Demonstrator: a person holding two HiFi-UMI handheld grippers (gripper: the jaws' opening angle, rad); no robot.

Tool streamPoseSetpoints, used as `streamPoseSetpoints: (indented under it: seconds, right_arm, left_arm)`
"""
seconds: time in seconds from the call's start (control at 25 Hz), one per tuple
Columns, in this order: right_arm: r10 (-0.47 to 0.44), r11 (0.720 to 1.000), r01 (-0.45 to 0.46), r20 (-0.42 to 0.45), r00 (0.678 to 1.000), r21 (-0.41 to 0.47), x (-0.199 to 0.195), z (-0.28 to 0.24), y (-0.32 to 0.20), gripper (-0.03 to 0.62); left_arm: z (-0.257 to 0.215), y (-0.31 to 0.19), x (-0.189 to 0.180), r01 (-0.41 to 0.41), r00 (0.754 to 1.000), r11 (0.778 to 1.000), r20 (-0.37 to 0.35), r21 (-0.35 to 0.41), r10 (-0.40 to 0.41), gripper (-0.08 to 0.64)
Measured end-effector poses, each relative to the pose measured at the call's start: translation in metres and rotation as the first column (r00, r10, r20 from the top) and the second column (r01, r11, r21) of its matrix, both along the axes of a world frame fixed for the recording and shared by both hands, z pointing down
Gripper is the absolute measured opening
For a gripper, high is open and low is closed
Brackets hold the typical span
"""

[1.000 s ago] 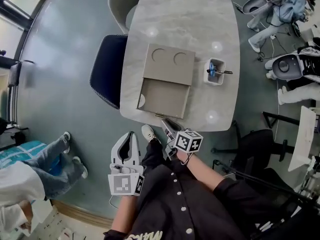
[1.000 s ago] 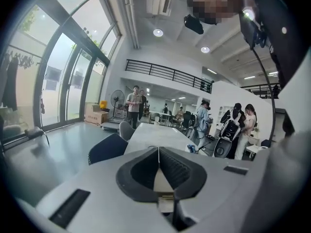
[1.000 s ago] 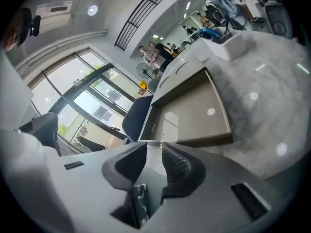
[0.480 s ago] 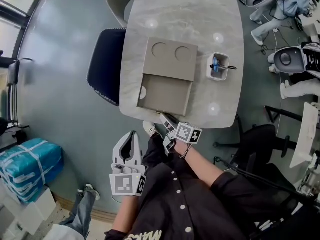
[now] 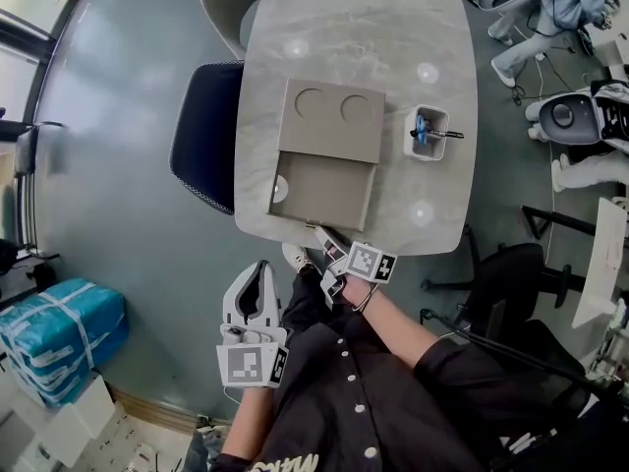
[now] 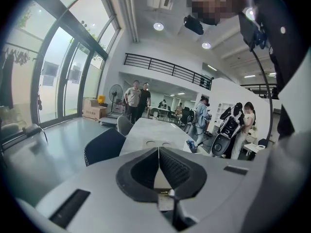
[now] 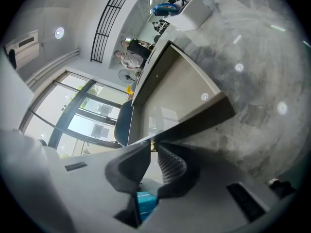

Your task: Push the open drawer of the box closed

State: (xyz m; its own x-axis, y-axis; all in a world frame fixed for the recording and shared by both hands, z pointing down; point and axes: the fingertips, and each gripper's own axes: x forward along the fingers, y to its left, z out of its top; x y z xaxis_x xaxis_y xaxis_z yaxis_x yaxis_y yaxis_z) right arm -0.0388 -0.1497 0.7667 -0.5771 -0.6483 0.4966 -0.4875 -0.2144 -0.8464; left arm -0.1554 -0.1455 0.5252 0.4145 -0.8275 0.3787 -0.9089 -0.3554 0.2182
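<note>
Right tool [image 5: 323, 233] is seen in the head view at the front edge of the open drawer [image 5: 324, 190], which is pulled out of the box [image 5: 330, 121] on the grey surface [image 5: 364, 28]. The left tool [image 5: 262, 265] is held lower, off the surface. In the left gripper view, its jaws are pressed together and empty. In the right gripper view, the jaws are closing on the drawer's small brass handle [image 7: 151, 144], which is touched by both tips.
</note>
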Motion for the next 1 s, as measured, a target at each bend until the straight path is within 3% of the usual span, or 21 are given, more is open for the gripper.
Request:
streamPoseSetpoints:
  seconds: [0.4,1.0]
  right_arm:
    - [0.029,1.0,-0.029,-0.021,0.999,0.008,0.016,-0.005,-0.014,0.04]
    - [0.103,0.994,-0.101,-0.039,0.994,0.047,0.037,-0.005,-0.076,0.041]
  left_arm:
    - [-0.002,-0.005,0.005,-0.009,1.0,1.0,-0.008,0.003,0.009,0.017]
    - [0.006,-0.011,0.009,-0.031,0.999,0.999,-0.012,-0.016,0.031,0.017]
